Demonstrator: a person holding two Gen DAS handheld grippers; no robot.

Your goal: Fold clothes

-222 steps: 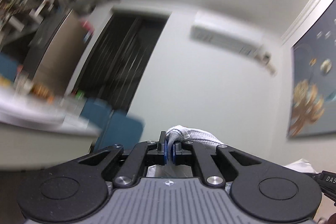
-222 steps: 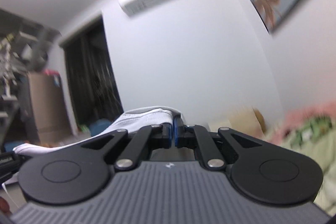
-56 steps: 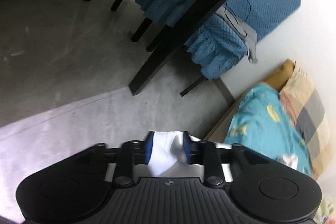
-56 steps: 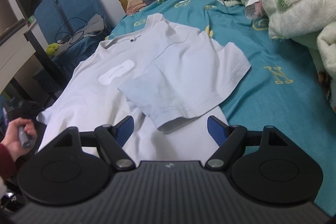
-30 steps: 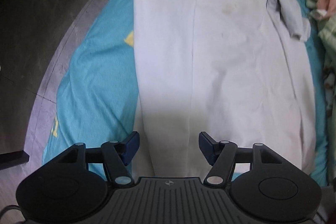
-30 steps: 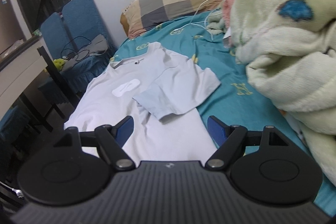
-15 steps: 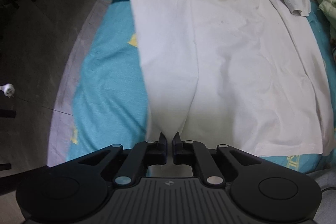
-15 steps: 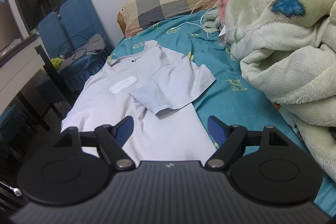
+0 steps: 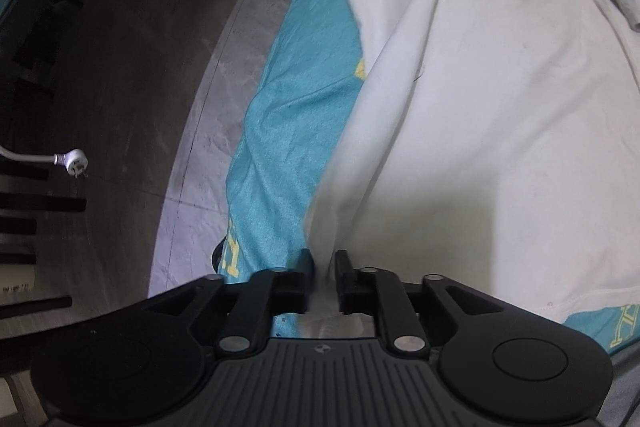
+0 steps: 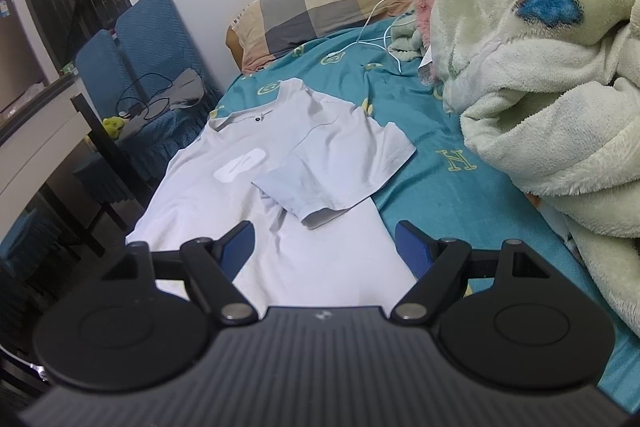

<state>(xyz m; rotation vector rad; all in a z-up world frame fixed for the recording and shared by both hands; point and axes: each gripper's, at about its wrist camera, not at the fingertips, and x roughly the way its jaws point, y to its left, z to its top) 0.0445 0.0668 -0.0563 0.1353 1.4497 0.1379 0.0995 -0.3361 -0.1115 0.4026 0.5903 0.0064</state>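
A white T-shirt (image 10: 280,187) lies spread on the teal bedsheet (image 10: 460,187), its right sleeve folded in over the chest. In the left wrist view the shirt (image 9: 480,107) fills the right side. My left gripper (image 9: 323,269) is shut on the shirt's lower left hem corner and lifts it into a ridge above the sheet (image 9: 288,147). My right gripper (image 10: 325,243) is open and empty, held above the shirt's lower hem, pointing toward the collar.
A green fleece blanket (image 10: 540,87) is piled on the bed's right side. A checked pillow (image 10: 320,3) and a white cable (image 10: 380,31) lie at the head. Blue chairs (image 10: 136,47) and a desk stand left. The floor (image 9: 120,87) with a white plug (image 9: 74,167) lies beside the bed.
My left gripper has stayed shut on the hem corner and lifted it, moving left toward the bed edge. My right gripper has stayed open and barely moved.
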